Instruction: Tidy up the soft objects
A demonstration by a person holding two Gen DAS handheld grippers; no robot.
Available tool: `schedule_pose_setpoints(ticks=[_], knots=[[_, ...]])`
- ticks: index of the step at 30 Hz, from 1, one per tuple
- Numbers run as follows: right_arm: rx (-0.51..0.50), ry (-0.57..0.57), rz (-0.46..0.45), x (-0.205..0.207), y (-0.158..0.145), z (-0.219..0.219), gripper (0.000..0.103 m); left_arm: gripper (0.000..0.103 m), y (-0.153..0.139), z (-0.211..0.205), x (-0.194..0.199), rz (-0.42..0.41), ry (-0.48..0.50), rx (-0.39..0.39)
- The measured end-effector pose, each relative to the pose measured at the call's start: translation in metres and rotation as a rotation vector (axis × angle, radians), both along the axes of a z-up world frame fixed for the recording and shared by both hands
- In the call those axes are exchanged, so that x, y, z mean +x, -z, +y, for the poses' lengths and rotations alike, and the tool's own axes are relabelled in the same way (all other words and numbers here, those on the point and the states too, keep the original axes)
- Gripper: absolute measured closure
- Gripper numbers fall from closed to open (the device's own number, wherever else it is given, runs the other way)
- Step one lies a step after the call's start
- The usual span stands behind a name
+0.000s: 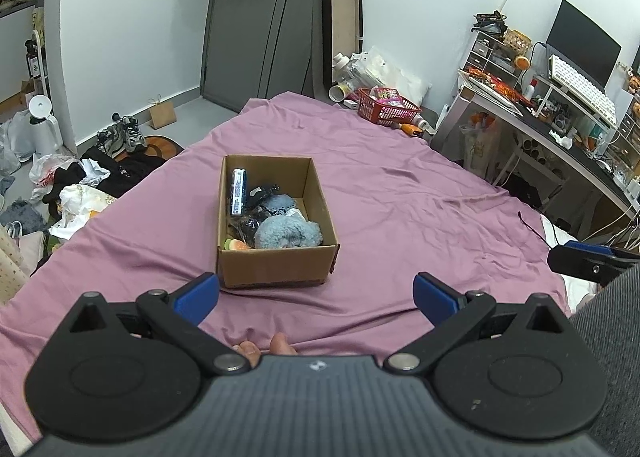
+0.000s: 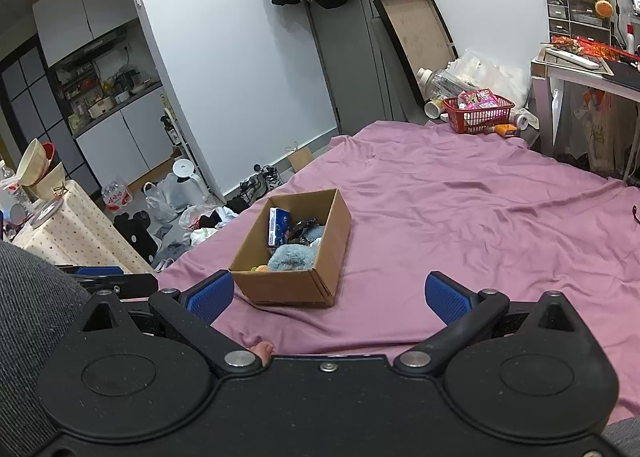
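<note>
1. On the mauve bed sheet [image 1: 400, 193], an open brown cardboard box [image 1: 280, 269] sits near the front middle of the bed, ahead of both grippers.
2. Box orientation: in the left wrist view the long axis runs away from the camera toward the grey door [image 1: 248, 25], with one short end facing the gripper. In the right wrist view the same box [image 2: 296, 285] is seen corner-on, its long axis slanting up and to the right.
3. Box contents: a fluffy light-blue plush item [image 1: 288, 233] lies at the near end. A dark-blue rectangular packet [image 1: 238, 193] stands against the left wall, its long axis parallel to that wall. A dark bundle [image 1: 256, 217] lies between them, and a small orange and green soft piece [image 1: 234, 245] sits in the near left corner.
4. Left gripper [image 1: 316, 297]: held low over the sheet just short of the box, pointing along the box's long axis. Both blue finger pads [image 1: 198, 295] are spread wide apart and hold nothing.
5. Right gripper [image 2: 330, 297]: held low over the sheet with the box ahead and left of centre. Its left blue pad [image 2: 212, 295] lies just beside the box's near corner. The pads are spread wide and hold nothing.
6. Grey knitted fabric [image 1: 616, 337] of the person's clothing fills the right edge of the left view.
7. Beyond the far end of the bed, a red plastic basket [image 1: 386, 107] stands on the floor.
</note>
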State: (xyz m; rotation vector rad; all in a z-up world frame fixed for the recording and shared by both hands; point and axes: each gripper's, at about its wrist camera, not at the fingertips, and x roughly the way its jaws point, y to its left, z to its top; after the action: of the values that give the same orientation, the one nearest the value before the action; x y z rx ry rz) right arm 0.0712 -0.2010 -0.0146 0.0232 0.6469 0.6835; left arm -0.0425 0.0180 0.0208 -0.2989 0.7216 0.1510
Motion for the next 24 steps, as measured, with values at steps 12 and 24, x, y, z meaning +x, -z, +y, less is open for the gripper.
schedule_pose_setpoints(ticks=[12,24], knots=[[-0.005,0.000,-0.006,-0.0010,-0.0023,0.0017,0.000,0.001,0.0001,-0.0001,0.0001,0.000,0.000,0.001],[-0.001,-0.010,-0.006,0.0006,-0.0043,0.0024,0.000,0.001,0.0000,0.0011,-0.0006,0.000,0.000,-0.006]])
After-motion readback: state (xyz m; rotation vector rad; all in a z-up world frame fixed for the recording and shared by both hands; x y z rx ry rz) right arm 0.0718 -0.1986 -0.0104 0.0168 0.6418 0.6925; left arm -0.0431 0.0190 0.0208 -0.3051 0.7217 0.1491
